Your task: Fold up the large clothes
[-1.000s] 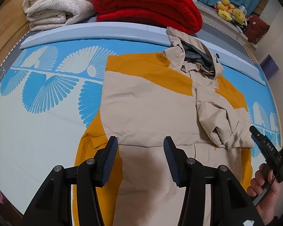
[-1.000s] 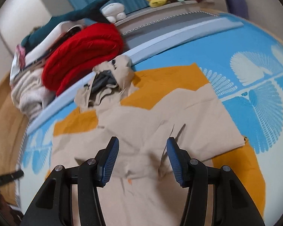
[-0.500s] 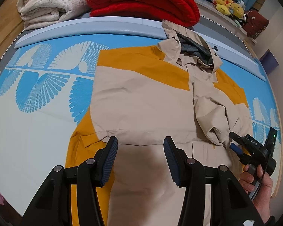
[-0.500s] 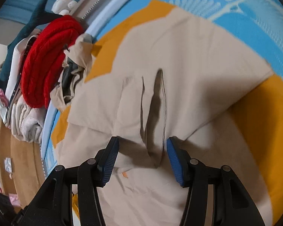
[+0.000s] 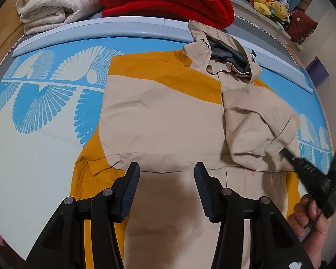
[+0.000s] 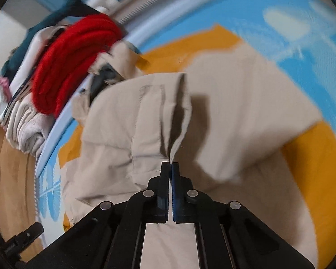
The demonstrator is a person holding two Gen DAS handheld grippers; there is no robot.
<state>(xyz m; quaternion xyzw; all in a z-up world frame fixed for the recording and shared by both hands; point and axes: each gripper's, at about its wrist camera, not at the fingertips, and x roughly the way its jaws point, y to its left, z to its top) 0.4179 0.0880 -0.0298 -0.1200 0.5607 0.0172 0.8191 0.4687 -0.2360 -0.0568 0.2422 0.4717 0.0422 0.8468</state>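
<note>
Right gripper (image 6: 170, 168) was clamped shut on a jacket (image 5: 163, 121) sleeve fold, likely to fold it across. Left gripper (image 5: 166, 179) hovered half-open over the jacket, holding nothing.

The jacket (image 5: 163, 121) is a hooded garment in beige with mustard-yellow panels, spread flat, front side up, ahead of and beneath the left gripper (image 5: 166, 190). The hood (image 5: 224, 53) lies crumpled at the far end, its grey lining exposed. One sleeve (image 5: 257, 132) is folded inward across the chest. A beige fold of this sleeve (image 6: 177, 116) rises as a pinched ridge straight ahead of the right gripper (image 6: 169, 168), clamped between its closed pads.
</note>
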